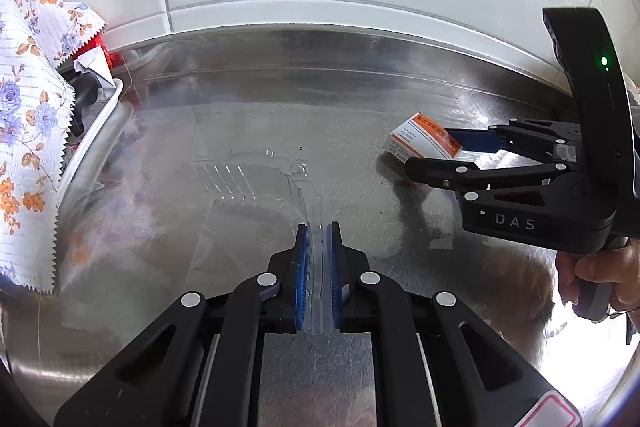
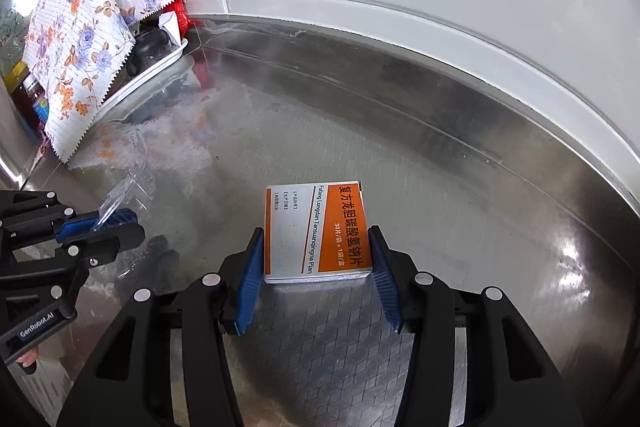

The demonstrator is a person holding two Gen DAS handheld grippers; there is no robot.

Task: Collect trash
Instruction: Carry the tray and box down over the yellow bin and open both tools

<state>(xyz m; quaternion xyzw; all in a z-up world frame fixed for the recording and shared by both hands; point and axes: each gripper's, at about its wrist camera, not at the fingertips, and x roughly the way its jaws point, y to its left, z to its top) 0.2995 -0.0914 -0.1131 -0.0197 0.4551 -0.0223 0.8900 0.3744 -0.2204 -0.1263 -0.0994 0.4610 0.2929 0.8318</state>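
Steel counter [image 2: 440,155] — right gripper [image 2: 318,251] clamps medicine box [image 2: 316,231], left gripper [image 1: 318,247] pinches clear plastic [image 1: 256,183].

A small orange-and-white cardboard medicine box [image 2: 318,231] is seen lying flat on the right; to its left, a crumpled clear plastic blister tray [image 1: 256,183] is raised at its near edge.

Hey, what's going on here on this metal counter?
A person is picking up trash from a steel counter with a gripper in each hand. The left gripper is shut on the edge of a clear plastic tray. The right gripper has its blue pads on both sides of an orange and white medicine box, gripping it. Off to the side, a floral cloth covers things on a white tray.
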